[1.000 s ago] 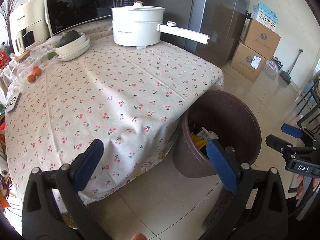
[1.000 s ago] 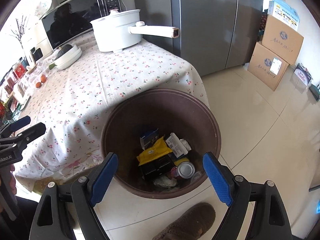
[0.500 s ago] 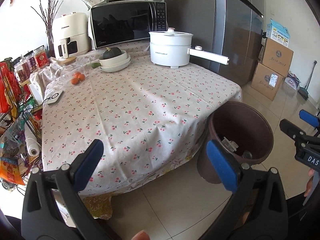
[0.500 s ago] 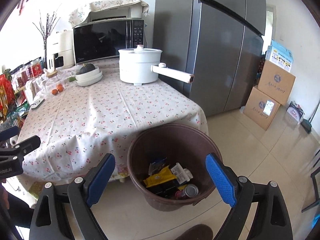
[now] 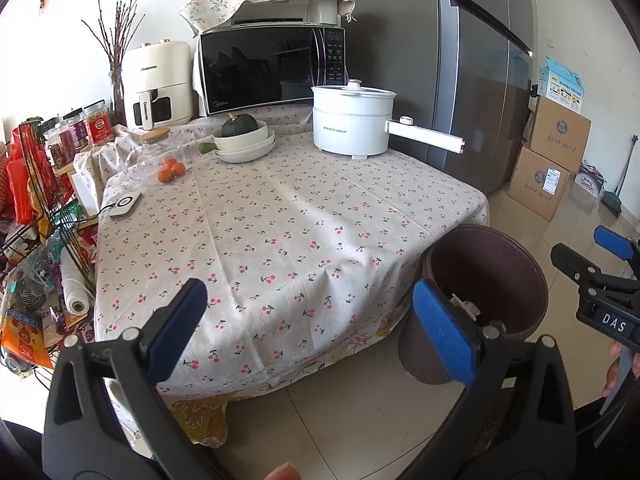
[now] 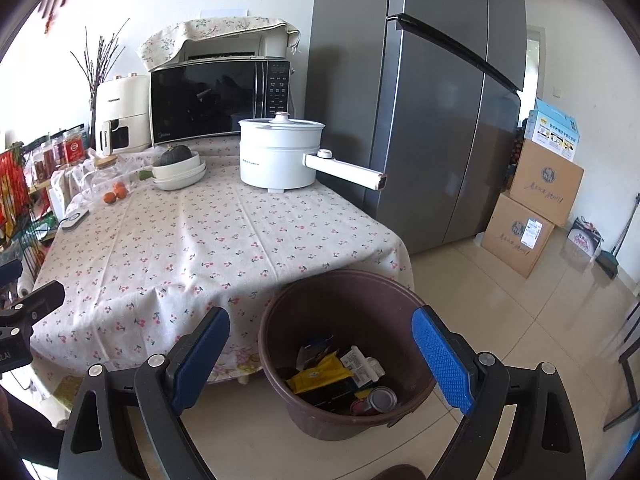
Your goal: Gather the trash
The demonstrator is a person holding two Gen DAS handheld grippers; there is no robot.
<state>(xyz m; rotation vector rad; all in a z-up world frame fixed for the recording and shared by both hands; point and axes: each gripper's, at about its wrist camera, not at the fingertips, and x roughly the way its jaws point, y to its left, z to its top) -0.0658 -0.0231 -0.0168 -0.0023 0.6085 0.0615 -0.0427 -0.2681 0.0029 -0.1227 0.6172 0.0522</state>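
A brown plastic bin (image 6: 320, 428) stands on the tiled floor against the table's near corner. Inside it lie a yellow wrapper (image 6: 320, 376), a white packet (image 6: 360, 360) and a tin can (image 6: 380, 400). My right gripper (image 6: 320, 356) hangs above and in front of the bin, jaws wide open with nothing between the blue pads. My left gripper (image 5: 308, 320) is open and empty too, facing the table's front edge, with the bin (image 5: 500, 264) to its right. In the left wrist view the right gripper (image 5: 588, 248) shows at the right edge.
The table (image 5: 300, 220) wears a cherry-print cloth. On it are a white pot (image 5: 352, 124) with a handle jutting right, stacked bowls (image 5: 244, 144), oranges (image 5: 172, 170) and a microwave (image 5: 272, 68). A fridge (image 6: 420, 100) and cardboard boxes (image 6: 532, 208) stand to the right, a wire rack (image 5: 32, 208) to the left.
Both grippers drew back and up from the bin and tilted upward, so the bin looks smaller and lower and the wall appliances came into view. Both stayed open and empty.
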